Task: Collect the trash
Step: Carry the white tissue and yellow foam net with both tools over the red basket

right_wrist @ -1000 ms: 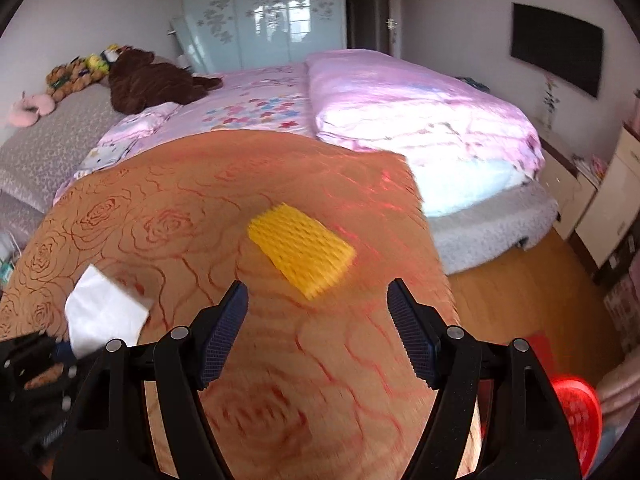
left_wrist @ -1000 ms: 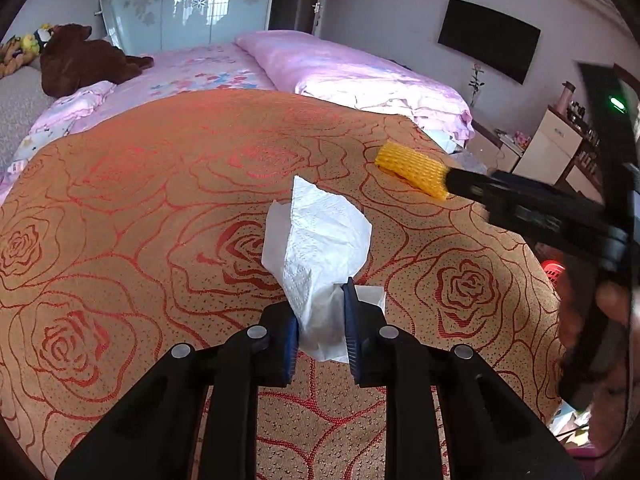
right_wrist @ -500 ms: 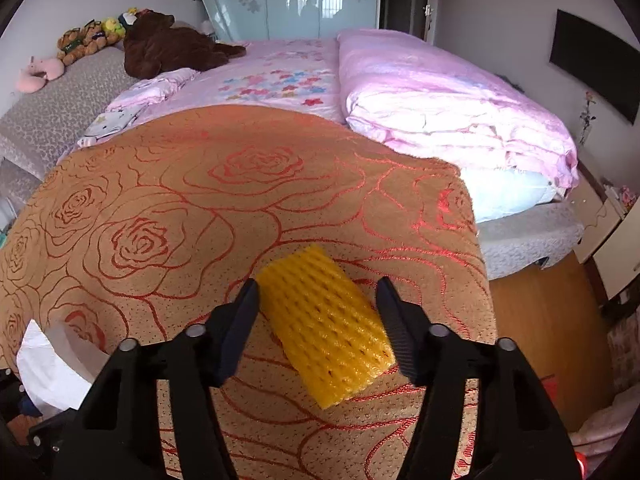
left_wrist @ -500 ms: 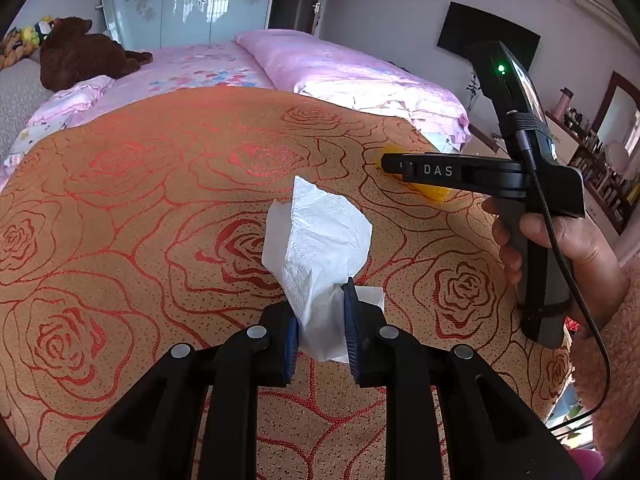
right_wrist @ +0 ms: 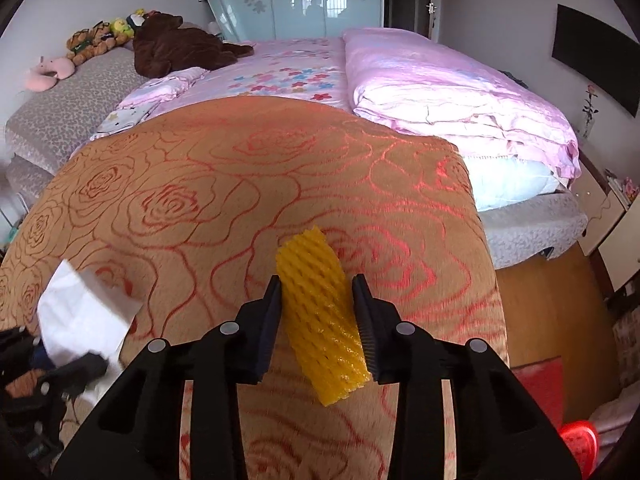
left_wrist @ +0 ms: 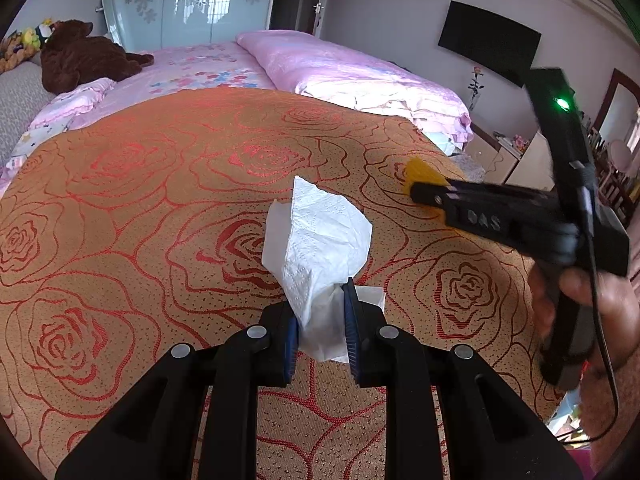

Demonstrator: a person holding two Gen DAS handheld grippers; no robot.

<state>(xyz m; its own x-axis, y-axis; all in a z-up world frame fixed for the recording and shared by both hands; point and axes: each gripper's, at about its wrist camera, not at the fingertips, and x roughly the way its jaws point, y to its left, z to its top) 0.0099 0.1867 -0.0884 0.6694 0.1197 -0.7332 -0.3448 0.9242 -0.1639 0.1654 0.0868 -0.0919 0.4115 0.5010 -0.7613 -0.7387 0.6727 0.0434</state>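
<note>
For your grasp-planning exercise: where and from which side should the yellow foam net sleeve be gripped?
Grip the yellow foam net sleeve across its narrow width at mid-length, coming in along its long axis from the near end. It lies flat on the rose-patterned cloth, and the right gripper already straddles its long sides this way.

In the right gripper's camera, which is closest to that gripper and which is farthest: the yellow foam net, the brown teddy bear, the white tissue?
1. Yellow foam net: right between the jaws of the right gripper.
2. White tissue: off to the left, on the orange rose blanket.
3. Brown teddy bear: far back on the left, at the head of the bed.
</note>
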